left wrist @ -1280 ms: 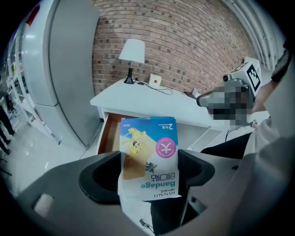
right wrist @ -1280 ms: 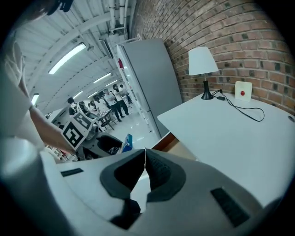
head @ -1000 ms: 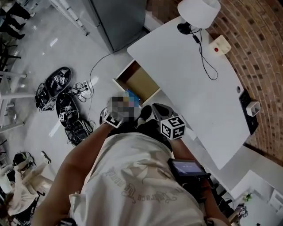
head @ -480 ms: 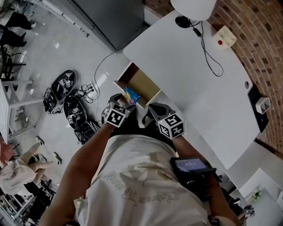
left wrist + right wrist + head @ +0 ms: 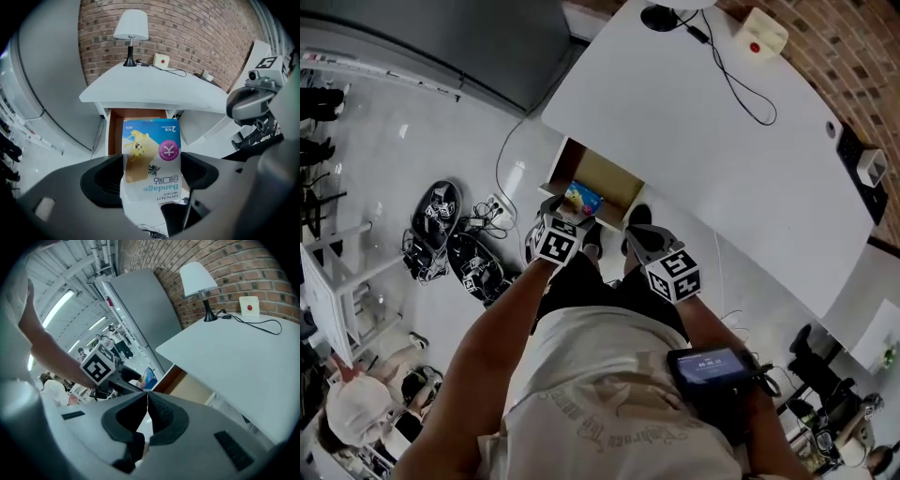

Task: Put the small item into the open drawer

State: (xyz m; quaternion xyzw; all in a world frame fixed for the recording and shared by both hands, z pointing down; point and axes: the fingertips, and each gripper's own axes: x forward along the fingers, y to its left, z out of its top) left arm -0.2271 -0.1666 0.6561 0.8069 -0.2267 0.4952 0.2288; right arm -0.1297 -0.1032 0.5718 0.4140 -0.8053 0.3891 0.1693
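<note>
A small blue and yellow bandage packet point(image 5: 151, 157) is clamped flat in my left gripper point(image 5: 152, 176). In the head view the bandage packet point(image 5: 582, 199) hangs just over the front of the open drawer point(image 5: 614, 178), whose wooden inside shows under the white desk point(image 5: 712, 141). The open drawer point(image 5: 137, 117) lies straight ahead of the left gripper point(image 5: 567, 214). My right gripper point(image 5: 639, 232) sits beside it to the right, near the drawer's front corner. Its jaws meet with nothing between them in the right gripper view, where the right gripper point(image 5: 146, 401) looks past the drawer point(image 5: 187, 383).
On the desk stand a white lamp point(image 5: 131, 33) with a black cable point(image 5: 733, 80) and a box with a red button point(image 5: 757, 36). A grey cabinet point(image 5: 478, 47) stands left of the desk. Cables and marker gear point(image 5: 455, 239) lie on the floor at left.
Both grippers have moved forward towards the drawer. The packet now hangs over the drawer's front instead of short of it. The head camera has tilted further down.
</note>
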